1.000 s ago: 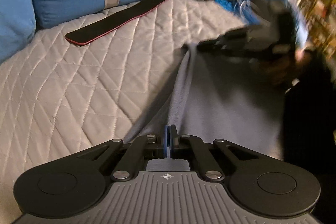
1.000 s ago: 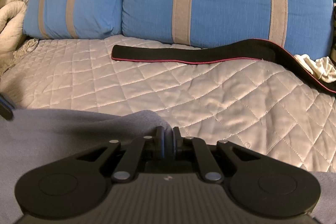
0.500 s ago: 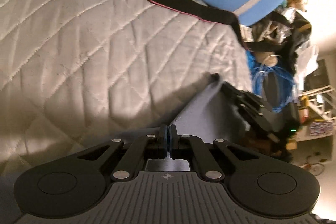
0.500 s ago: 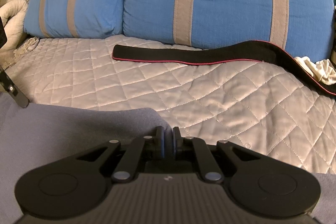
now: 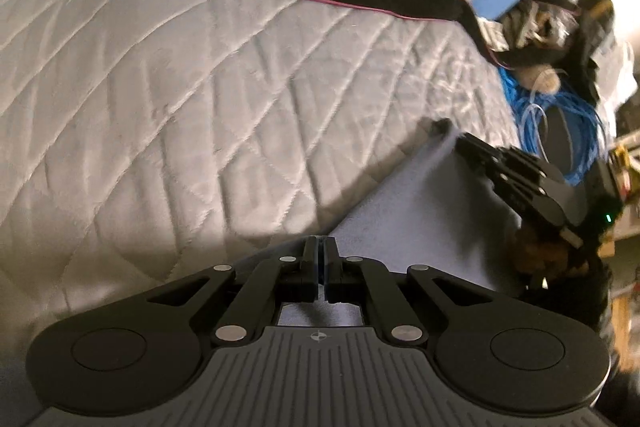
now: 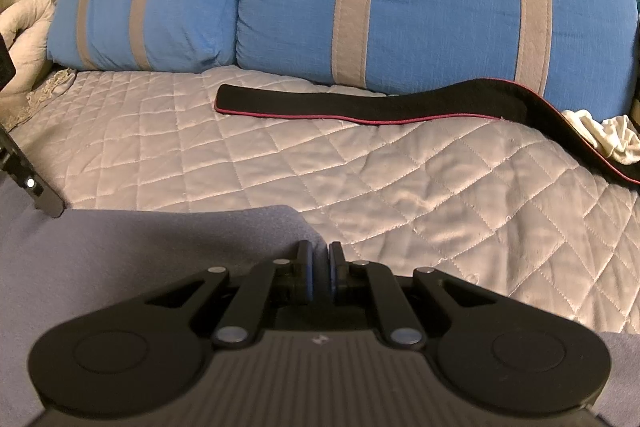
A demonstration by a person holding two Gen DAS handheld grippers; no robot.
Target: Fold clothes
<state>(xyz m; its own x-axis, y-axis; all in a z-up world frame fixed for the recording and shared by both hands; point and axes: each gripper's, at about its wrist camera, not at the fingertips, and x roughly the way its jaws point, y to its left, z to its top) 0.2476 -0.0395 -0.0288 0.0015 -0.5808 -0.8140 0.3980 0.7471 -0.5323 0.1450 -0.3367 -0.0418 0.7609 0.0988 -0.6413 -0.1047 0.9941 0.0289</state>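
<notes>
Since a second ago, left wrist view has rolled and dropped toward the quilted bedspread (image 5: 168, 75); right view unchanged. Grey-blue garment (image 5: 424, 211) hangs stretched between both tools. Left gripper (image 5: 321, 259) clenched on one edge, right gripper (image 6: 318, 267) pinching the other corner. Judgement: keep both grips firm and the edge taut, lower evenly. Black strap (image 6: 360, 105) lies well beyond the jaws.

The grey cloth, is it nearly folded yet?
Not yet. Both tongs are pinched shut on the grey cloth: the left tongs on one edge, the right tongs on another. It is spread out between them over the quilted bed cover. No finished fold shows, so the folding itself seems still to come.
</notes>
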